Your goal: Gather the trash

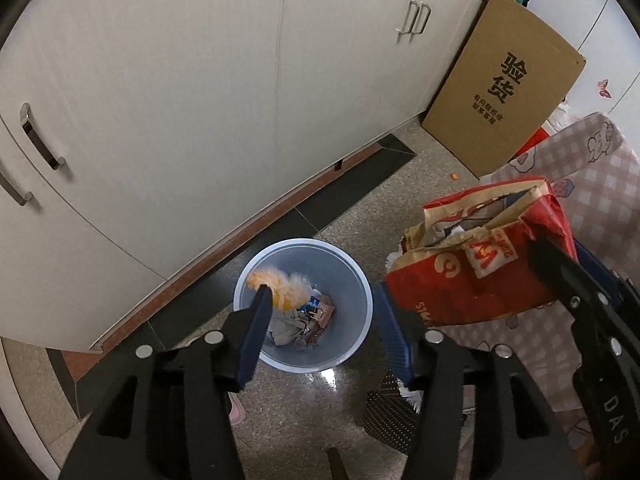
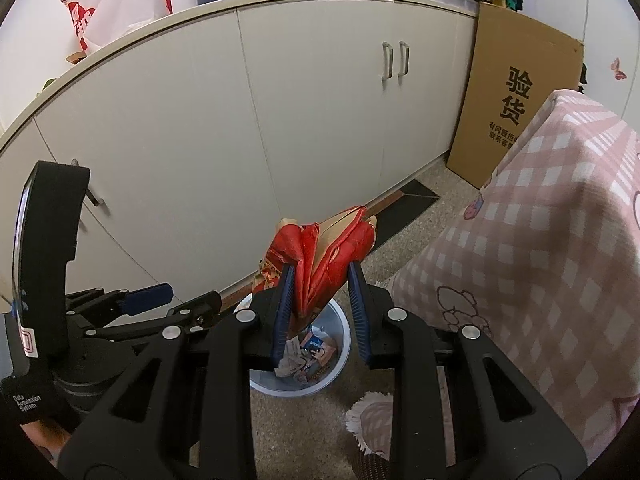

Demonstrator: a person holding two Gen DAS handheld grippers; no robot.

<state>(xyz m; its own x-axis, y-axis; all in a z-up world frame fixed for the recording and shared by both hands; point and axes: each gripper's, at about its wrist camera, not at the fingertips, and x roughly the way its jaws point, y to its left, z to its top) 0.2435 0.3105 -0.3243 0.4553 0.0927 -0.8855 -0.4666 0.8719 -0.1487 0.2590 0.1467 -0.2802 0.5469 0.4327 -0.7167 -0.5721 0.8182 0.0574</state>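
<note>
Hanging over the round pale-blue plastic bin (image 1: pixel 352 276) on the speckled floor, the left gripper (image 1: pixel 322 312) has its jaws spread wide with nothing between them. An orange fuzzy blur (image 1: pixel 280 286) sits at the bin's mouth above paper scraps. The right gripper (image 2: pixel 322 284) is clamped on a crumpled red-and-brown paper bag (image 2: pixel 328 252), held just above the bin (image 2: pixel 340 368), beside the pink checked cloth (image 2: pixel 540 240).
</note>
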